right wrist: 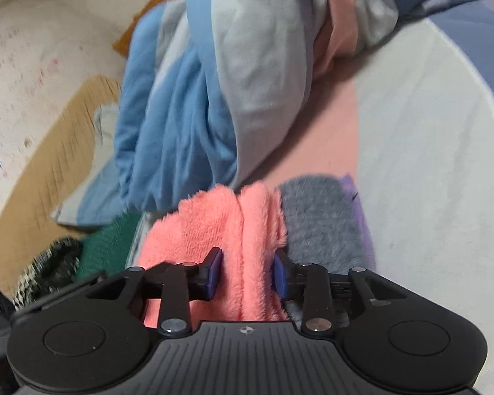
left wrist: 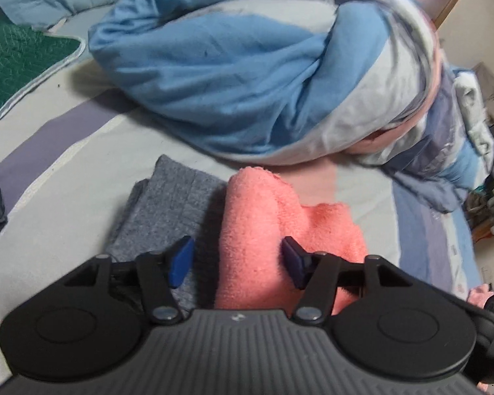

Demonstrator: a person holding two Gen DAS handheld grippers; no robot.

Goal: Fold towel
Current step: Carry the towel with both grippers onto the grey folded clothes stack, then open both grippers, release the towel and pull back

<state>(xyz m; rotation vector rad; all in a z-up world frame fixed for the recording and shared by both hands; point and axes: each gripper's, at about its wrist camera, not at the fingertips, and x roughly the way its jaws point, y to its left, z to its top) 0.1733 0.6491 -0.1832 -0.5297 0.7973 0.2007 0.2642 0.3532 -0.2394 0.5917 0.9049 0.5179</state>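
Claws first: the left gripper (left wrist: pixel 237 260) stands wide apart, its blue pads (left wrist: pixel 181 260) clear of any cloth, one hanging over the grey towel (left wrist: pixel 174 204) and the other over the pink towel (left wrist: pixel 263 230). It grasps nothing; it hovers low over the two towels, pointing toward the heaped quilt (left wrist: pixel 230 75) further up the bed.

The right gripper (right wrist: pixel 247 275) is narrower, and a raised fold of the pink towel (right wrist: pixel 247 230) runs up between its pads (right wrist: pixel 214 273). Both pads look pressed against the sides of that fold, so it appears clenched on the pink towel, though blur makes the contact hard to confirm. This gripper also sits low, angled toward the quilt (right wrist: pixel 197 98).

The pink towel lies bunched on the striped bed sheet (left wrist: pixel 66 177), touching the grey towel on one side. The grey towel lies flat and folded. A green quilted mat (left wrist: pixel 16 56) rests near the far left corner of the bed in the left view. In the right view, a cardboard box (right wrist: pixel 49 151) stands beyond the bed's edge, beside a pale wall.
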